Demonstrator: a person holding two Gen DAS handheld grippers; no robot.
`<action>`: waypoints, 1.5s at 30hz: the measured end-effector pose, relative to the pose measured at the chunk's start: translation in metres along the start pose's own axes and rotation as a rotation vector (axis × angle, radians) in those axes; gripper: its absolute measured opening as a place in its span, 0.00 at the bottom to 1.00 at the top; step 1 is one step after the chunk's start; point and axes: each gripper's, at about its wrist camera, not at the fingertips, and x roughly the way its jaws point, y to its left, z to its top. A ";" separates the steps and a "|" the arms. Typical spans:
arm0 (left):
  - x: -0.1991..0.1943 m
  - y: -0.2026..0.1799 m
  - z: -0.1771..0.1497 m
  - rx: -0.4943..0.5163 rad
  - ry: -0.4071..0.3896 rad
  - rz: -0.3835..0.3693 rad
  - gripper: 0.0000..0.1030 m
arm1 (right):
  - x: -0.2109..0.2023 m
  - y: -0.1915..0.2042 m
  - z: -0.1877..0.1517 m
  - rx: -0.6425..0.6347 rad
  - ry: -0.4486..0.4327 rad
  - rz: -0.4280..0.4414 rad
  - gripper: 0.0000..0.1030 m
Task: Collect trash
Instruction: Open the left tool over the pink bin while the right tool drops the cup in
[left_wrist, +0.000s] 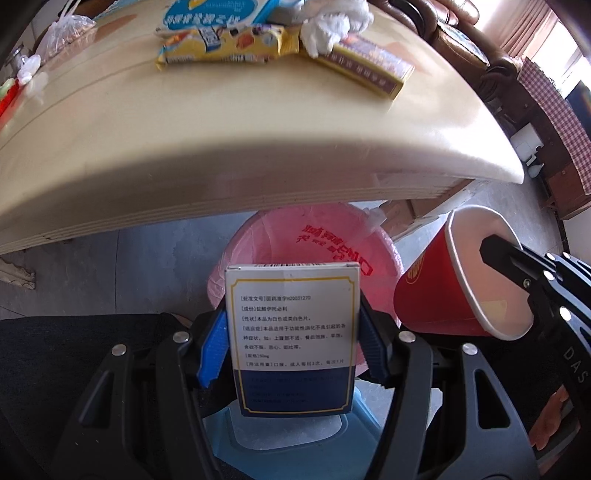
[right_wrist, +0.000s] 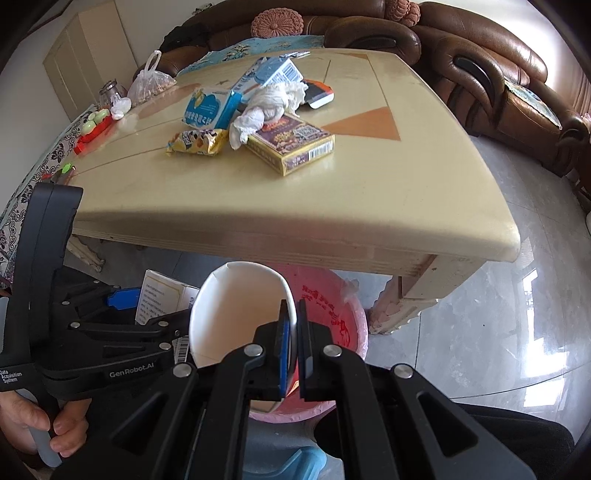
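Both tools loaded, held low in front of the table (right_wrist: 295, 206), over the pink-lined bin (left_wrist: 306, 236). Left gripper (left_wrist: 293, 343) pinches a white and blue medicine box (left_wrist: 293, 332) by its two side faces, box upright, printed panel toward the lens; the bin mouth sits just beyond and below it. Right gripper (right_wrist: 293, 354) is pressed together on the rim of a red paper cup (right_wrist: 240, 314), one finger inside the wall, one outside; cup tipped, open end toward me, beside the box and over the near right edge of the bin. My judgement: the step is the drop. I'd carry each item forward until it is squarely above the opening, not the rim, then spread one tool at a time. Cup first, mouth turned down, since a thin wall may cling to a pad. Remaining on the table, far side: yellow snack wrapper (right_wrist: 197, 142), crumpled tissue (right_wrist: 271, 103), yellow card box (right_wrist: 291, 146), blue cartons (right_wrist: 210, 109)
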 end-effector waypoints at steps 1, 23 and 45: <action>0.005 0.000 -0.001 0.002 0.008 0.003 0.59 | 0.005 -0.001 0.000 0.001 0.008 0.001 0.04; 0.103 0.006 -0.001 -0.018 0.215 0.045 0.59 | 0.104 -0.015 -0.022 -0.007 0.200 -0.011 0.04; 0.172 0.018 -0.007 -0.051 0.330 0.062 0.59 | 0.153 -0.021 -0.031 0.010 0.311 -0.008 0.04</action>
